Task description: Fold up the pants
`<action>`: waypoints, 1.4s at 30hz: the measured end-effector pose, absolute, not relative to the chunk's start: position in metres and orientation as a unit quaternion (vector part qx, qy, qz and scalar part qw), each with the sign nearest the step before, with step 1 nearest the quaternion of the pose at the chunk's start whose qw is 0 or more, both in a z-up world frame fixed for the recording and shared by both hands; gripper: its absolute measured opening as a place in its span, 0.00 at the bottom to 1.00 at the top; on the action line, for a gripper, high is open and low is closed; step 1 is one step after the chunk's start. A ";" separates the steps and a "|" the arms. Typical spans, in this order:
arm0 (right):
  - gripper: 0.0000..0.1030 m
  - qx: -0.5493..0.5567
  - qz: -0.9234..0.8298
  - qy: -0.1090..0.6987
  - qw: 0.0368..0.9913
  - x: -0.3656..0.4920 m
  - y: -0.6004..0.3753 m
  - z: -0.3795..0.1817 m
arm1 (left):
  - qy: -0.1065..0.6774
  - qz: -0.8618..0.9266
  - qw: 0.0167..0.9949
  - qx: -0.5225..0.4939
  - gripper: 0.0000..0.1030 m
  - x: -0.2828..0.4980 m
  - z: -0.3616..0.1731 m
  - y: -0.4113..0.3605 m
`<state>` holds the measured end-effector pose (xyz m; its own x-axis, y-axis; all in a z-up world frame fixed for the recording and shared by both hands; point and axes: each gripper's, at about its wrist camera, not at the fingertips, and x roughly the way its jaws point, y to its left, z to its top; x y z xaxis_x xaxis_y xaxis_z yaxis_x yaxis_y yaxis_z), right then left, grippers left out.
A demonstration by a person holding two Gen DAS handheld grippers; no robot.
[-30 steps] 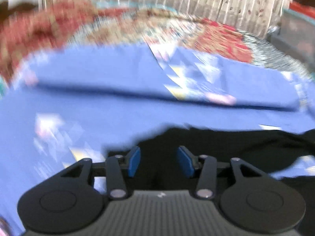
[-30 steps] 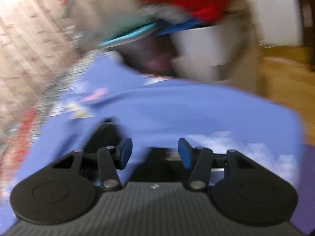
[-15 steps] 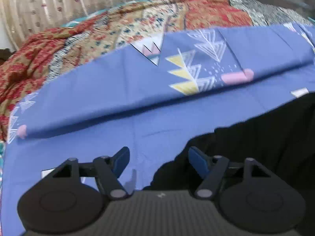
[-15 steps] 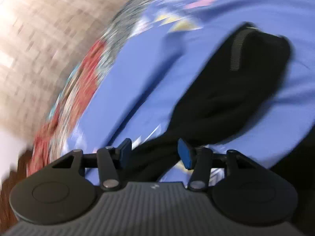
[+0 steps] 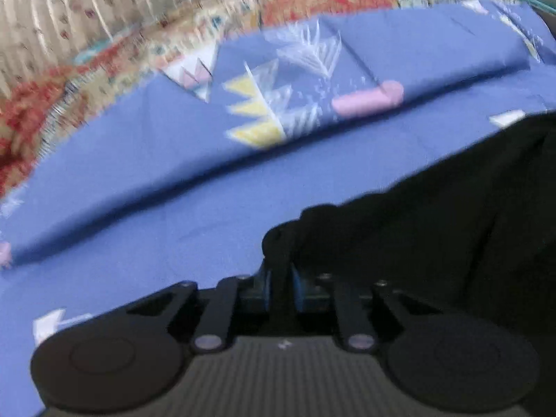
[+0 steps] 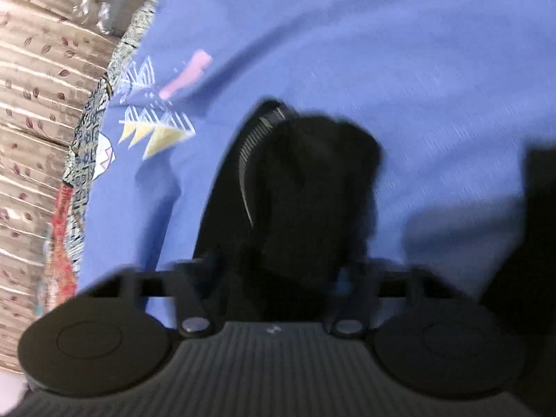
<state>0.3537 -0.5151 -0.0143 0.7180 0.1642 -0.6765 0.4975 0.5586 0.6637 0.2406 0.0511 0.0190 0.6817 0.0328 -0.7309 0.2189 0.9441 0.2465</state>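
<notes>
One left claw pinches black pants on blue sheet.

Domestic bedroom. A bed is spread with a blue sheet printed with yellow and white triangles, laid over a red and beige patchwork quilt that shows along the bed's far edge; behind it hangs a pleated beige curtain with a leaf motif.
</notes>
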 end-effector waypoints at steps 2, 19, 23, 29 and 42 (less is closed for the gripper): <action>0.11 0.448 -0.111 0.344 0.818 0.354 -0.514 -0.002 | 0.362 -0.038 0.919 0.149 0.10 0.224 0.040 0.056; 0.10 0.440 -0.083 0.278 0.850 0.167 -0.571 0.041 | 0.246 -0.026 0.966 0.070 0.12 -0.041 0.104 0.075; 0.11 0.447 -0.141 0.319 0.824 0.134 -0.576 -0.002 | 0.300 -0.038 0.950 0.080 0.16 -0.078 0.066 0.061; 0.60 0.428 -0.192 0.312 0.827 0.110 -0.563 -0.002 | 0.316 -0.052 0.943 0.086 0.48 -0.117 0.053 0.063; 0.59 0.257 -0.046 0.296 0.919 0.111 -0.460 0.043 | 0.374 -0.043 0.879 -0.292 0.68 -0.054 0.068 0.221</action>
<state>0.1114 -0.4604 0.0433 0.8199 0.0673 -0.5685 0.2376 0.8635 0.4449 -0.0538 0.2214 0.0679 0.7164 -0.2940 -0.6327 -0.1426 0.8260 -0.5454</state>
